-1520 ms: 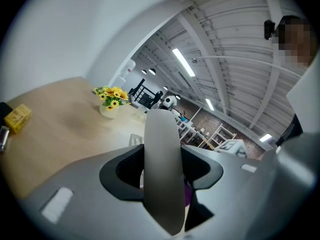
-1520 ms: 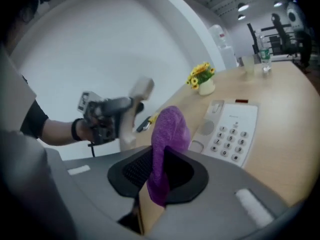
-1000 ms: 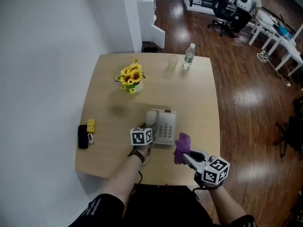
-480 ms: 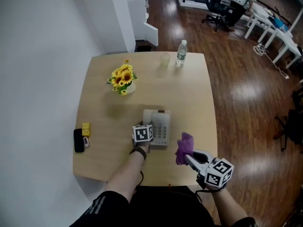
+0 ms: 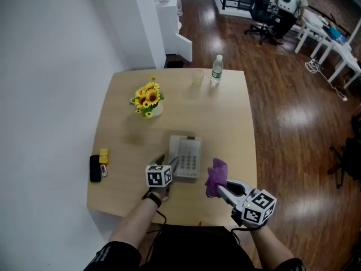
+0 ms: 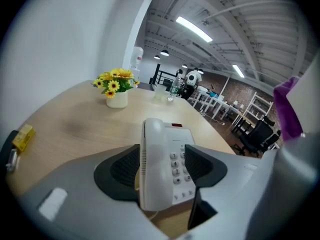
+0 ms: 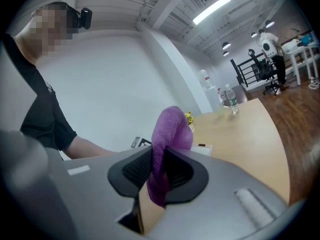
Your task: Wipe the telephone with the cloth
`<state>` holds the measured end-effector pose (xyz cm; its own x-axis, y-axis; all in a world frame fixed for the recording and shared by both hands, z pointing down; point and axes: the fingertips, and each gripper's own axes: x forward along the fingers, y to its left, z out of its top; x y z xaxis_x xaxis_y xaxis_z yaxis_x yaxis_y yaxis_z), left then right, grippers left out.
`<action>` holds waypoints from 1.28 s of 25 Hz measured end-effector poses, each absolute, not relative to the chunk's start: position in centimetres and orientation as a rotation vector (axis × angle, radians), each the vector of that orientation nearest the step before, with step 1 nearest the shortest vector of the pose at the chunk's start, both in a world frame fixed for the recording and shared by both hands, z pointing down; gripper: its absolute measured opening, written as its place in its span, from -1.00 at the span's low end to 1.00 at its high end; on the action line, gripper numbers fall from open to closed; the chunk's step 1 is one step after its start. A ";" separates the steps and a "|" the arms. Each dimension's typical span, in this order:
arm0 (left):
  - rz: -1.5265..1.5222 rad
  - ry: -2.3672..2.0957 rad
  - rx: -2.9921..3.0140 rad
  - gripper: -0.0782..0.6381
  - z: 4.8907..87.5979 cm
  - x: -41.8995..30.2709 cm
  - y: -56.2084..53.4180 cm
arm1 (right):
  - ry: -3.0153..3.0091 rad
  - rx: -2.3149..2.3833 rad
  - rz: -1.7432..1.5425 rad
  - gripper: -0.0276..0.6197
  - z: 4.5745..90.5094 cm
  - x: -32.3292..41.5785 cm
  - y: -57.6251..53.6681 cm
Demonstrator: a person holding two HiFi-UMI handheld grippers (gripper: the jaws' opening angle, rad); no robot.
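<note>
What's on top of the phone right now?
Only its handset, lying along the telephone's left side; the keypad beside it is bare. The cradle beneath the handset is covered.

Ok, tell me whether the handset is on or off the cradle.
On: the handset lies flat along the phone's left side, in its cradle.

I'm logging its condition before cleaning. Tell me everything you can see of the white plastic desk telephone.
The white desk telephone looks like smooth plastic. Its handset rests in the cradle along the left side, with a grey button keypad to its right and a small red mark near the far edge. It lies flat on the wooden table, towards the person's side. The left gripper straddles the handset with open jaws, but I cannot tell whether they touch it.
</note>
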<state>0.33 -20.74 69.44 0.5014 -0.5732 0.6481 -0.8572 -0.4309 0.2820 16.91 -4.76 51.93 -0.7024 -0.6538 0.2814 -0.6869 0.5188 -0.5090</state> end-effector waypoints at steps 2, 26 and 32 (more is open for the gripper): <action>0.558 -1.106 2.217 -0.01 66.7 0.3 -19.0 | -2.721 1.171 0.917 -0.70 51.0 17.0 -5.2; 0.173 -0.790 2.823 -0.04 44.0 -3.2 -0.3 | -2.797 1.183 0.625 -0.70 44.6 11.6 1.5; 0.172 -0.745 2.843 -0.04 43.7 -5.1 2.4 | -2.774 1.247 0.540 -0.70 43.0 10.6 4.8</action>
